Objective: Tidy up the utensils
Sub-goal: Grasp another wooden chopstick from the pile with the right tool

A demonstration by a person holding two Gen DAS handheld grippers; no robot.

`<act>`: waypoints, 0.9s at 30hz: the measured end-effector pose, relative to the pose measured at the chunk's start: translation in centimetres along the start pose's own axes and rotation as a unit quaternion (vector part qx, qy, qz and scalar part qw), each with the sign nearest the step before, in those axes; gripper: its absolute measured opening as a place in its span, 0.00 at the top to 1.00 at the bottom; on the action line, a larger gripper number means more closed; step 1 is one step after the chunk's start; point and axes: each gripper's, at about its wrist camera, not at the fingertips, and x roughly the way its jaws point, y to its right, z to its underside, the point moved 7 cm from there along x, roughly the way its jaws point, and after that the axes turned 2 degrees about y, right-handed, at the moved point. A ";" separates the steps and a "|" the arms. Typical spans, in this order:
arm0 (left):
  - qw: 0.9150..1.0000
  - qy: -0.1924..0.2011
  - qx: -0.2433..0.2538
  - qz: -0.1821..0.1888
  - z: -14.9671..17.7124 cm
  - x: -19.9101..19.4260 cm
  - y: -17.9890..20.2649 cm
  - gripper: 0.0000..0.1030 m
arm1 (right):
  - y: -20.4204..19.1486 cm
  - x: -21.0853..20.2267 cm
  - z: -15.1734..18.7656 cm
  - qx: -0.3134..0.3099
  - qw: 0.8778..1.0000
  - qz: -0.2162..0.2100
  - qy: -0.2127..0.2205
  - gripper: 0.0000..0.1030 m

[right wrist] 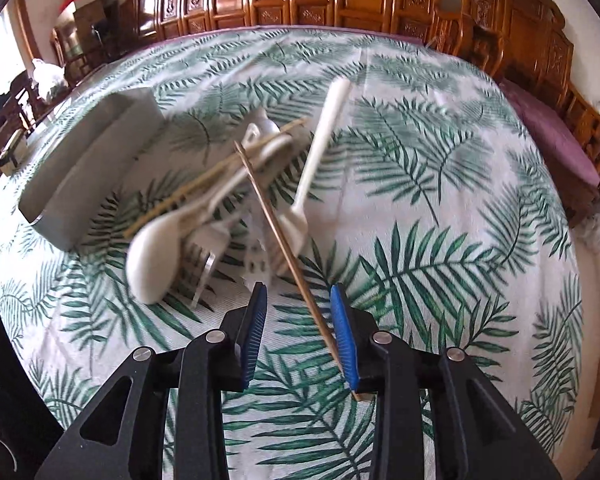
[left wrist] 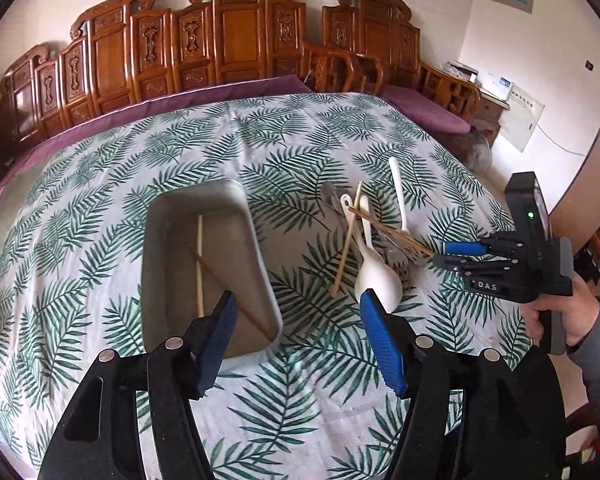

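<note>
While the right gripper (right wrist: 298,332) straddles a thin brown wooden chopstick (right wrist: 278,232), jaws apart, right of the grey rectangular metal tray (left wrist: 256,248), the left gripper (left wrist: 296,340) waits wide above it; closing comes next, I'd judge.

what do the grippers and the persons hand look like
Both the left gripper and right gripper are black linkage frames with silver pivot pins and ribbed blue jaws. The right one carries white "DAS" lettering and a green light. The hand is bare, with a grey sleeve.

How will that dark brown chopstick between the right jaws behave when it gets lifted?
The dark chopstick looks thin and rigid, so probably stiff and light. It crosses the utensil pile, so lifting may nudge the spoons. Held near one end by the right gripper, it could pivot.
</note>
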 end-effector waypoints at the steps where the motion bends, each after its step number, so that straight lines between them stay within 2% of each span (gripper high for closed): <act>1: 1.000 -0.002 0.001 0.001 0.1 0.1 0.3 0.41 | 0.3 0.3 0.2 0.001 1.000 0.000 -0.004 0.66; 6: 1.000 -0.017 0.008 0.002 0.5 1.2 1.8 0.41 | 0.7 1.1 0.6 0.002 1.000 -0.001 -0.012 0.66; 14: 0.999 -0.032 0.014 -0.005 0.7 2.7 3.1 0.41 | -0.1 1.4 -0.4 -0.014 1.000 -0.003 -0.001 0.66; 19: 0.999 -0.042 0.013 -0.005 1.0 3.7 4.1 0.41 | 0.3 1.7 -0.5 -0.015 1.000 0.005 -0.004 0.77; 20: 0.999 -0.043 0.012 -0.003 1.1 3.8 4.3 0.41 | 0.4 1.7 -0.5 -0.014 1.000 0.003 -0.005 0.84; 24: 0.999 -0.048 0.016 -0.002 1.0 4.9 5.2 0.41 | 0.2 1.4 -0.2 -0.021 1.000 -0.008 -0.011 0.94; 27: 0.998 -0.055 0.018 -0.005 0.7 6.1 5.3 0.41 | 0.5 0.8 -0.3 -0.015 1.000 -0.019 -0.007 0.94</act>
